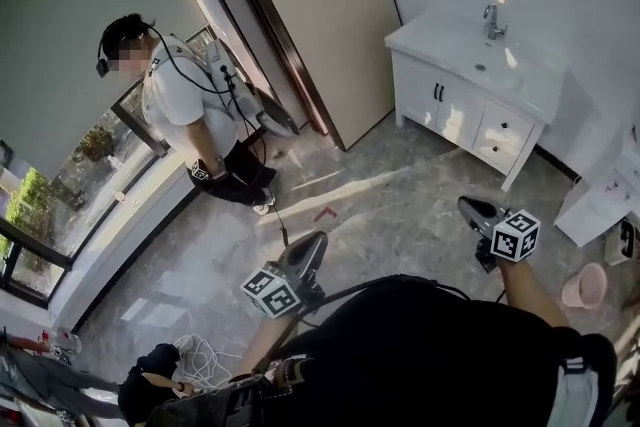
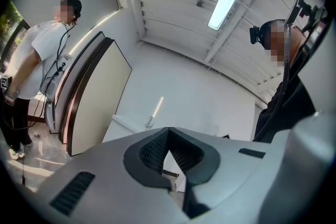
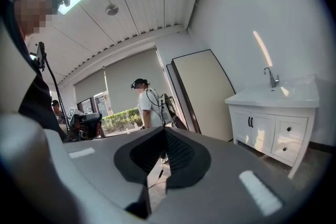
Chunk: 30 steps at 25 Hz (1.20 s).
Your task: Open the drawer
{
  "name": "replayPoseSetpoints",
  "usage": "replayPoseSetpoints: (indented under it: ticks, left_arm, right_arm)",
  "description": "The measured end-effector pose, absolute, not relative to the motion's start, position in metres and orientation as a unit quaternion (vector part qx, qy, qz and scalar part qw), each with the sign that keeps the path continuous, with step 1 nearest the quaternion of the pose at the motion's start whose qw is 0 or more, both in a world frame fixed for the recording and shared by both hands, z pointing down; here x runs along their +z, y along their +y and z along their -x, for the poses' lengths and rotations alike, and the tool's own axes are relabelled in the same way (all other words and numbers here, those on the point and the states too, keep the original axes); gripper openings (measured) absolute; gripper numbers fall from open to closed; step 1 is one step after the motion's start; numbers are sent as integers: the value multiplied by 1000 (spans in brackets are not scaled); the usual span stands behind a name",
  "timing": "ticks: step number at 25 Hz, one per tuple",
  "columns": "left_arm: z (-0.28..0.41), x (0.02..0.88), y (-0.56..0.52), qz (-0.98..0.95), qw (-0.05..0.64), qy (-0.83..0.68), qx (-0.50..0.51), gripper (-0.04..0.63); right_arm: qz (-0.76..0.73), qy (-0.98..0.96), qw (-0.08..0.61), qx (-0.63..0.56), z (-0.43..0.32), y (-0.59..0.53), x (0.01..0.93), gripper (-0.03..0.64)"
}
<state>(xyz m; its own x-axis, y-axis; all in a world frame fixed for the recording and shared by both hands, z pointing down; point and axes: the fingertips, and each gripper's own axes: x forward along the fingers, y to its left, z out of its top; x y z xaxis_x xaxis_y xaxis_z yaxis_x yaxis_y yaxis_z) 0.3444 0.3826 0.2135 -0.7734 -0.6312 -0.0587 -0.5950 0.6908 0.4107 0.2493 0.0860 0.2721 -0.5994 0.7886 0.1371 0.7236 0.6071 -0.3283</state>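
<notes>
A white vanity cabinet (image 1: 440,105) with a sink and tap stands against the far wall. Its two small drawers (image 1: 505,128) are stacked at its right end, both closed, each with a dark knob. In the right gripper view the drawers (image 3: 289,136) appear at the right, beside two closed doors (image 3: 252,124). My left gripper (image 1: 312,247) hangs over the floor well short of the vanity, jaws together and empty. My right gripper (image 1: 472,208) is nearer to the vanity but still apart from it, also shut and holding nothing. The left gripper (image 2: 168,131) points towards the vanity top (image 2: 128,123).
A person (image 1: 190,105) in a white shirt stands at the left by a leaning door panel (image 1: 310,15). A pink bucket (image 1: 583,287) and a low white unit (image 1: 598,203) sit at the right. White cable (image 1: 200,355) lies on the marble floor near the window (image 1: 60,195).
</notes>
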Motion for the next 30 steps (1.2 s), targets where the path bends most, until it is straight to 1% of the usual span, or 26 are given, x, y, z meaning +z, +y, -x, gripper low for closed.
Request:
replayPoseSetpoints:
  ticks: [5,10,13,21,30]
  left_arm:
    - [-302,219,375,-341,62,-914,-210,0]
    - [-264,228,372,-372,61,-899,-225,0]
    - [-238,235,388,-395,50,-888,-230,0]
    - [-149,229,473,-426,46,-879,-211,0]
    - [-58,226,536,-465,63,-855,-219,0]
  right_arm:
    - [409,-889,153,135,-223,71,292,2]
    - [376,-903,156,135,-202,59,299,2]
    - [358,-913,150,126,-183,71,298,2]
    - [344,-923,130,118,-110,165,273,2]
    - [346,-918,152,120,-43,268,274,2]
